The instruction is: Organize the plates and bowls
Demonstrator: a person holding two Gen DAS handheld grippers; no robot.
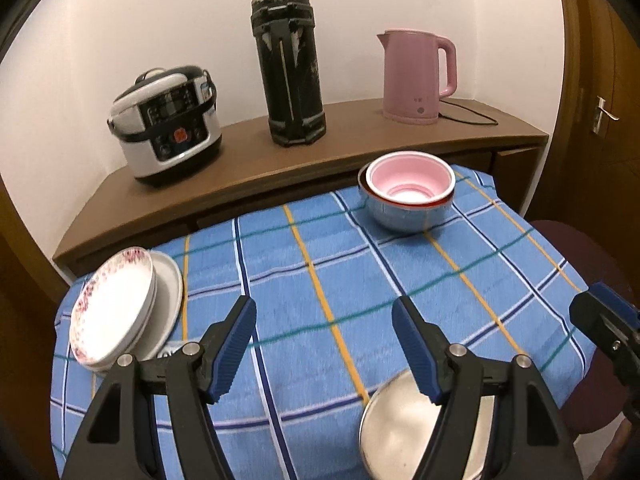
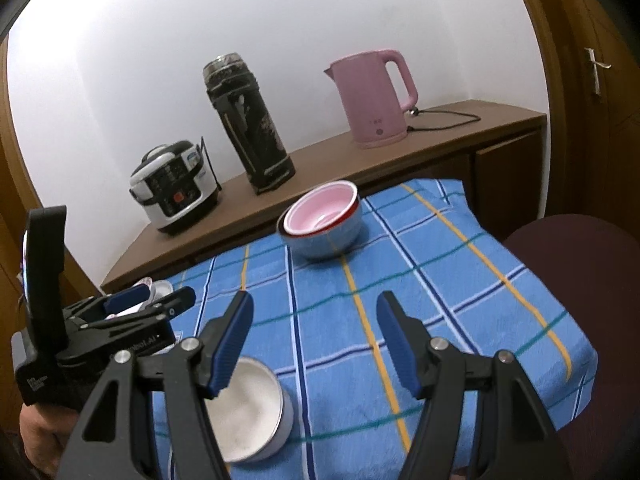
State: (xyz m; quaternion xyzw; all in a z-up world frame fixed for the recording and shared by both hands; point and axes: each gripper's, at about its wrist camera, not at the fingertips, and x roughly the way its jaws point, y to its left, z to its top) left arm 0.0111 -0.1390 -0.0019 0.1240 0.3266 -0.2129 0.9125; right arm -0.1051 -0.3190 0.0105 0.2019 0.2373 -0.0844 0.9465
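Observation:
A pink bowl (image 1: 410,182) is nested inside a steel bowl (image 1: 404,218) at the far side of the blue checked tablecloth (image 1: 320,280); the same pair shows in the right wrist view as pink bowl (image 2: 322,210) in steel bowl (image 2: 328,240). A stack of white plates (image 1: 116,312), the top one floral-rimmed, lies at the left. A lone steel bowl (image 1: 400,424) sits near the front, partly under my left gripper's right finger; the same steel bowl (image 2: 250,410) shows beside my right gripper. My left gripper (image 1: 324,344) is open and empty above the cloth. My right gripper (image 2: 316,340) is open and empty too.
On a brown sideboard (image 1: 280,160) behind the table stand a rice cooker (image 1: 168,120), a tall black thermos (image 1: 288,68) and a pink kettle (image 1: 416,76) with its cord. A dark red chair (image 2: 572,280) is at the table's right. A wooden door (image 1: 600,112) is at the right.

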